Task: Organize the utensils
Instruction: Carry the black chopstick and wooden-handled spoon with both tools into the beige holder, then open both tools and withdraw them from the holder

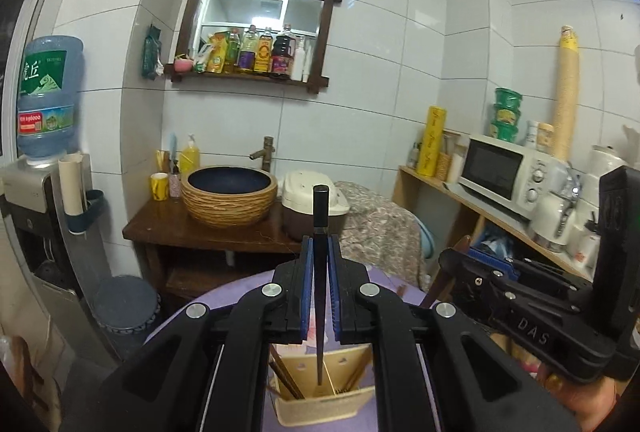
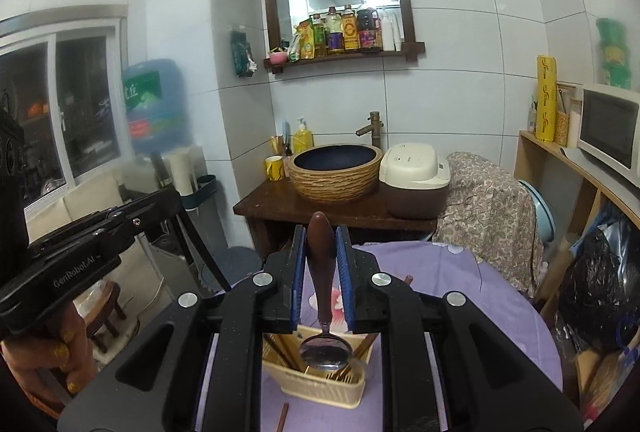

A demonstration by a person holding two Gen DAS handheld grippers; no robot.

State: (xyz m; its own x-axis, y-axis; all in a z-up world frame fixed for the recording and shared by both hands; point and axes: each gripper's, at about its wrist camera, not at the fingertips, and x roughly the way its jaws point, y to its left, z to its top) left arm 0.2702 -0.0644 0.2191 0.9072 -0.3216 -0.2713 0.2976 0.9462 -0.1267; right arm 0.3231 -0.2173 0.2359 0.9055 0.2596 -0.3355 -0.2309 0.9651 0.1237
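The cream utensil holder (image 2: 320, 376) stands on the bench (image 2: 460, 296), under its lilac cloth, and already carries several brown chopsticks (image 2: 280, 348) leaning in its compartments — so part of the sorting looks done. Two pieces are in hand and not yet stowed, and at least one loose brown stick (image 2: 282, 416) lies on the cloth just in front of the holder, so more is left.

The left gripper (image 1: 320, 288) has its jaws nearly closed on a dark chopstick (image 1: 320, 232), which stands almost upright between the blue pads, its thin tip hanging above the holder's middle and apart from it. The right gripper (image 2: 322, 276) is clamped on the wooden handle of a spoon (image 2: 325, 351); the metal bowl hangs downward just over the holder's opening — whether it touches the rim I cannot tell.

Both grippers sit above the holder, side by side and tilted slightly downward toward it, each gripped from below by the person's hand (image 2: 44, 356). My judgement: the next step is lowering each piece into a compartment.
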